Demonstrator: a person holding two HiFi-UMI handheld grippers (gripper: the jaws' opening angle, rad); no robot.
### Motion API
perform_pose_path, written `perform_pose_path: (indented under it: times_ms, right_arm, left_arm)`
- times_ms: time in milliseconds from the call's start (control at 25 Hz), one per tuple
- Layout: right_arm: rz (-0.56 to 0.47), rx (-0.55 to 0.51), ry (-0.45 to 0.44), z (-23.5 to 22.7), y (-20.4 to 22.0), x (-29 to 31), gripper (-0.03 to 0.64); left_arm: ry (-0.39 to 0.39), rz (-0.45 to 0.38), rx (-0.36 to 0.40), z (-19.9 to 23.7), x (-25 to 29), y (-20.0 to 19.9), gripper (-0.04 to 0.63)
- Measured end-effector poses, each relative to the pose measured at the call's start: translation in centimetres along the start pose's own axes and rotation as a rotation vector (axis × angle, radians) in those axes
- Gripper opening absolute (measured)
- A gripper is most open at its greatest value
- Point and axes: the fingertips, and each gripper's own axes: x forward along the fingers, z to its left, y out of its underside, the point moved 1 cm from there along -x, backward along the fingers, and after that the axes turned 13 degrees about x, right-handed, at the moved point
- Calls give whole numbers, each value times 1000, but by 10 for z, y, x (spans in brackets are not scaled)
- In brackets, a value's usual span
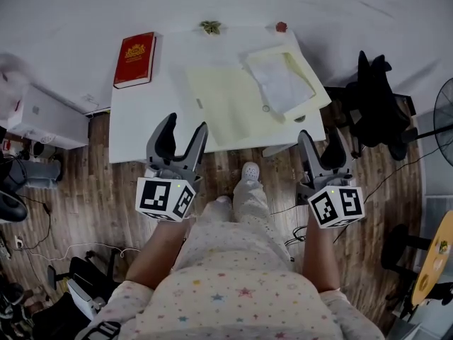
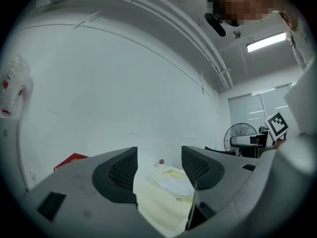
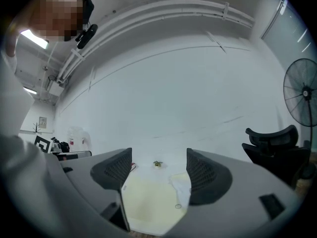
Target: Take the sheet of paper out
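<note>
The left gripper [image 1: 186, 123] and right gripper [image 1: 320, 137] hang side by side at the near edge of the white table [image 1: 141, 129], over the wood floor [image 1: 85, 204]. Neither touches anything.

In the left gripper view the left gripper's [image 2: 158, 158] jaws stand apart with nothing between them; the folder [image 2: 157, 205] and the sheet [image 2: 173, 182] show through the gap, well beyond the tips. In the right gripper view the right gripper's [image 3: 159, 160] jaws are likewise apart and empty, and the folder [image 3: 143, 202] lies far beyond them, with the sheet [image 3: 183, 190] at its right side.

In the head view the pale yellow folder [image 1: 223, 108] lies flat in the middle of the table, running to the right near edge. The white, wrinkled sheet [image 1: 282, 83] lies on the folder's right part, toward the far right corner. I cannot tell whether it is tucked under a flap or only lies on top.

A red book [image 1: 135, 59] lies at the far left of the table, well apart from the folder. A small green thing [image 1: 210, 27] sits at the far edge, and a small red thing [image 1: 281, 27] at the far right corner.

A black chair [image 1: 375, 108] stands right of the table, and a fan [image 3: 302, 93] stands farther right. The person's white shoe [image 1: 249, 170] shows just under the near edge, between the grippers.
</note>
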Motion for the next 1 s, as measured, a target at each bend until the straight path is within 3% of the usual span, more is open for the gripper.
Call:
perform_pose_path:
  times_ms: [200, 520, 720, 1000]
  right_arm:
    - [39, 8, -43, -10, 6, 36, 327]
    - [44, -13, -128, -44, -27, 119, 327]
    - [76, -2, -179, -76, -43, 171, 320]
    - [125, 12, -255, -112, -51, 227, 310]
  left_arm:
    - [-33, 14, -2, 10, 23, 9, 258]
    - [-112, 15, -3, 26, 95, 5, 258]
    - [-148, 37, 57, 23, 149, 5, 258]
    - [-236, 46, 37, 31, 196, 7, 258]
